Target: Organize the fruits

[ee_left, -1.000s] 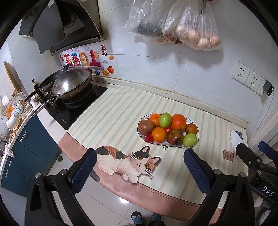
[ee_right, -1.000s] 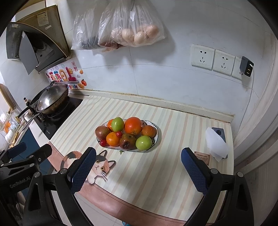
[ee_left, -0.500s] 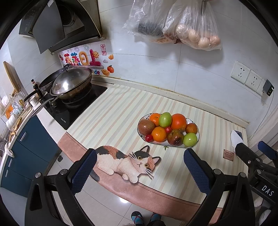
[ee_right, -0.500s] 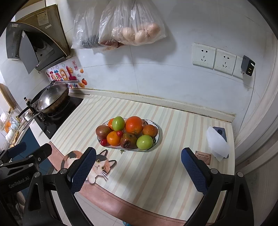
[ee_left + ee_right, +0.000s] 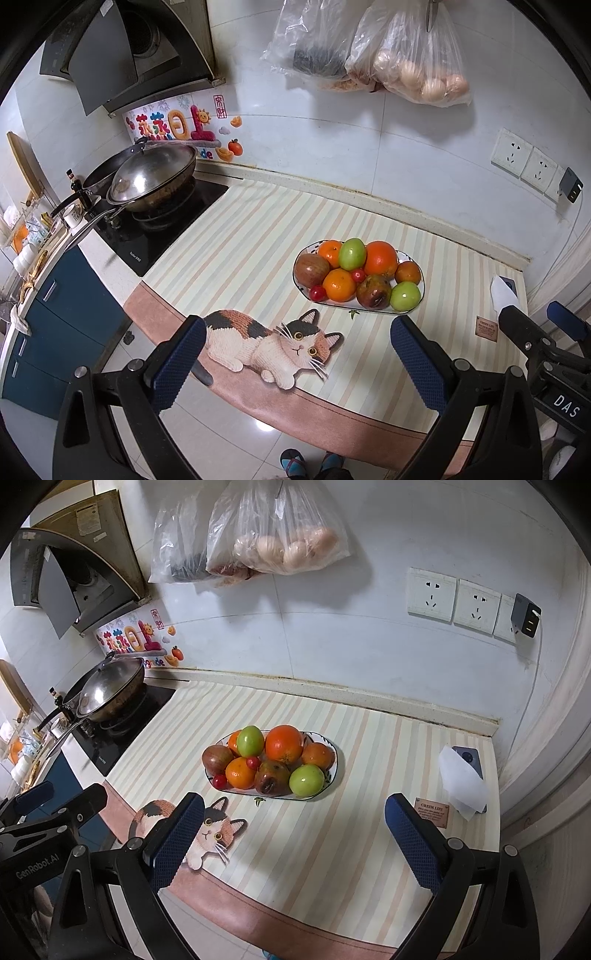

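Now | fruits (image 5: 271,760) heaped on oval plate (image 5: 332,775) mid-worktop (image 5: 351,830) | left hand-held gripper (image 5: 295,369) and right hand-held gripper (image 5: 295,845) spread wide, empty, short of plate | fits either pre-sort or finished pile; no move settled

Fruit plate (image 5: 419,301) on striped mat (image 5: 258,251), left tongs (image 5: 295,365) spread wide, empty, wok (image 5: 155,181) on hob
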### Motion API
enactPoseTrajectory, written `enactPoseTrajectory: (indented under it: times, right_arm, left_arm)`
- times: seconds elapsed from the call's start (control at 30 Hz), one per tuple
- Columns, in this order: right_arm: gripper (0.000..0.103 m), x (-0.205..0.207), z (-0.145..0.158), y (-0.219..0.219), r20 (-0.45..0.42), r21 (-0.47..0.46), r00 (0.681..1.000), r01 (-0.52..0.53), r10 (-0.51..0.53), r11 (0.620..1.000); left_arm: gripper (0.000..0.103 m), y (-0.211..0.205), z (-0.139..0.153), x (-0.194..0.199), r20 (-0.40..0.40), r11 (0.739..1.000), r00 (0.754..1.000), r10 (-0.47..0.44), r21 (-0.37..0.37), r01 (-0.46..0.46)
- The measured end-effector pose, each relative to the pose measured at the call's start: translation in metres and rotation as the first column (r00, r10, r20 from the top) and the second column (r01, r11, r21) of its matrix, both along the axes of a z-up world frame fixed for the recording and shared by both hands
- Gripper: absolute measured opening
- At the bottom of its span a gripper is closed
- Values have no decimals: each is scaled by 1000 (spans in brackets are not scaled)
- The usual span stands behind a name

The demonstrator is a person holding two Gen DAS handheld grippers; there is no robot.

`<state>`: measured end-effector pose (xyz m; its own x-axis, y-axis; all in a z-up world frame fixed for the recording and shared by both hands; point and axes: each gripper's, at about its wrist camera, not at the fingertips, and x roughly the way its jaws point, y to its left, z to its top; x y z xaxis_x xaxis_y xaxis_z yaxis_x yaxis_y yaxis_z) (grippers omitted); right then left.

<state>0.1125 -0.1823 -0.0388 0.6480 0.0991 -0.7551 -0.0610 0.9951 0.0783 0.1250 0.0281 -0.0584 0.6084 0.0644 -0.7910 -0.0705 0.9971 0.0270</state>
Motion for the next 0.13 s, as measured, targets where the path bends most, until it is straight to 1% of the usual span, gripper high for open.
enactPoseTrajectory:
  times: [0.13]
  right_arm:
    - [100, 0, -2, 0, 1, 2, 1000, -1, 1, 1000]
  left_arm:
    - [102, 0, 0, 0, 5, 1000, 1000, 2, 3, -2]
